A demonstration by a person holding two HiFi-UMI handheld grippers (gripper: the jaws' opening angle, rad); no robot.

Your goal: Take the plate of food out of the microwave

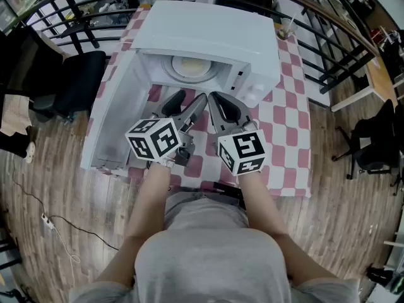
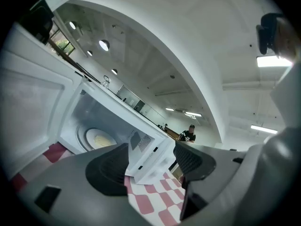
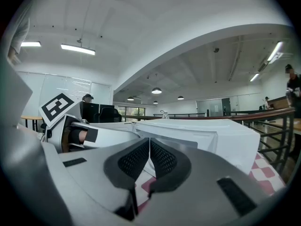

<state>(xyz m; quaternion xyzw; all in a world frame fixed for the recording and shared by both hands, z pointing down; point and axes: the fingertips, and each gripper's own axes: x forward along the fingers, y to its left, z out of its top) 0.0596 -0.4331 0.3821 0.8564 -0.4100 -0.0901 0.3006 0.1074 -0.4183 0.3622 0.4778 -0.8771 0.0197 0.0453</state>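
Plate of food (image 1: pixel 189 67) sits inside open microwave (image 1: pixel 214 36) on bench (image 1: pixel 287 112). Left gripper (image 1: pixel 186 103) just before microwave opening, jaws spread, nothing between; plate lies beyond them, untouched. Right gripper (image 1: pixel 219 101) alongside, jaws pressed together, empty, short of plate.

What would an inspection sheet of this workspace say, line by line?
Surface: table, red and white checked; the microwave stands on it.
Job's things: microwave door open to the left; plate with pale food inside.
Clutter: cup at the table's far right corner.
Grippers: left gripper open, empty; right gripper shut, empty; both in front of the microwave's opening.
Cables: cable on the floor, left.
Surroundings: wood floor, railing, black chair.
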